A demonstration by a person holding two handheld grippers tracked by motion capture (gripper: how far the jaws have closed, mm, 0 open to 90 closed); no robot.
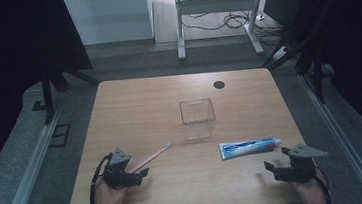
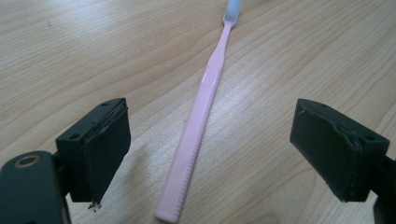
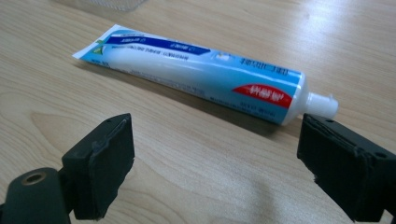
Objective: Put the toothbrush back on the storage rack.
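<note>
Two grippers, nothing held yet. Left gripper (image 2: 210, 154): fingers wide, straddling slim pink plastic toothbrush (image 2: 198, 121) flat on wooden tabletop (image 1: 134, 101), unpinched. Right gripper (image 3: 215, 163): fingers wide; blue-white toothpaste tube (image 3: 201, 74) at 12 o'clock. Clear plastic cup (image 1: 197, 118) empty; grasps, placements judged pending.

Along our right gripper (image 3: 212, 172) we see its two black jaws spread wide over the wooden table (image 3: 196, 158); just beyond them the blue and white toothpaste tube (image 3: 201, 77) lies flat, its white cap (image 3: 322, 105) near our right-hand jaw
</note>
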